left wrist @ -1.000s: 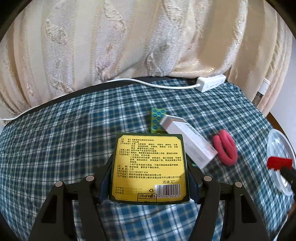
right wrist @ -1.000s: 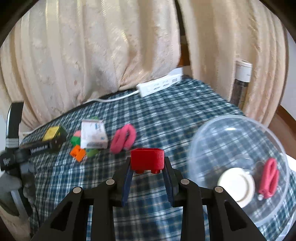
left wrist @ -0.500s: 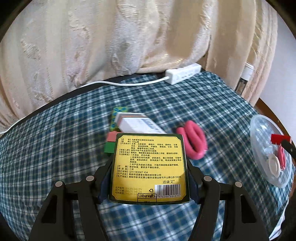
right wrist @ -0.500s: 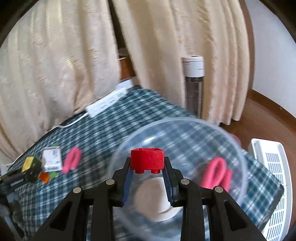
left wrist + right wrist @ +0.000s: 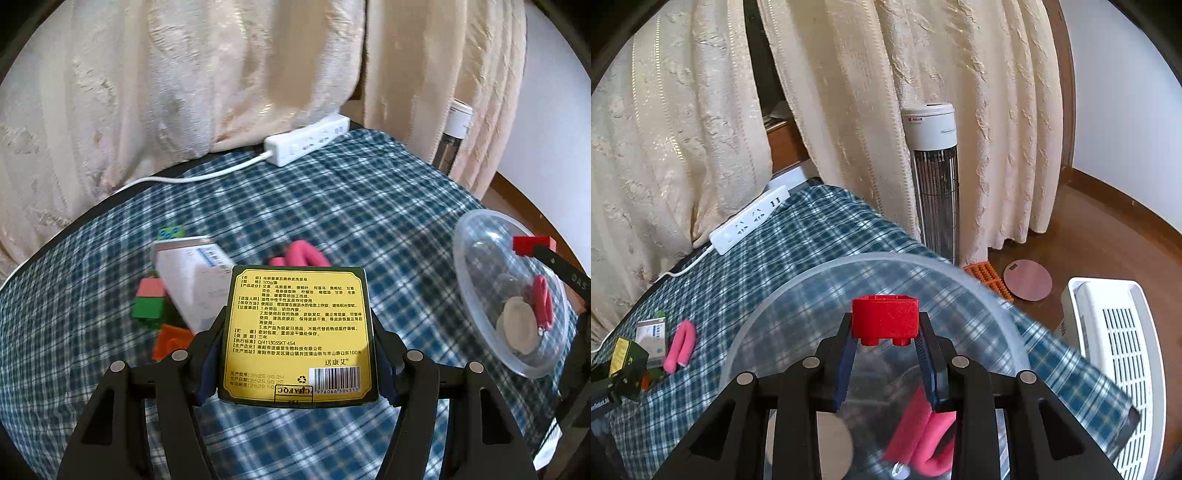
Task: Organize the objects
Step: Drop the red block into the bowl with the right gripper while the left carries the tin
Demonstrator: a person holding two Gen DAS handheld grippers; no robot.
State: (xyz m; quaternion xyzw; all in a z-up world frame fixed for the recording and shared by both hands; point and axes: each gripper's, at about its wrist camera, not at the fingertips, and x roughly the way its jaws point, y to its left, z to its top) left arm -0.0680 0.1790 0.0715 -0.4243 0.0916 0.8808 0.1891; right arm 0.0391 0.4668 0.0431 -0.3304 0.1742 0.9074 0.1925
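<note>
While right claw (image 5: 885, 345) grips red block (image 5: 885, 320), bowl (image 5: 476, 314) apparently beneath.

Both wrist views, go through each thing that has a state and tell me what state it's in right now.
Left gripper: shut on the yellow box, held above the cloth.
Right gripper: shut on the red block, over the clear bowl.
Clear bowl: holds a pink loop and a white disc.
White carton: lying on the cloth.

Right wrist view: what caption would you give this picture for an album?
Right gripper holds a red block above a clear bowl containing a pink clip.
</note>
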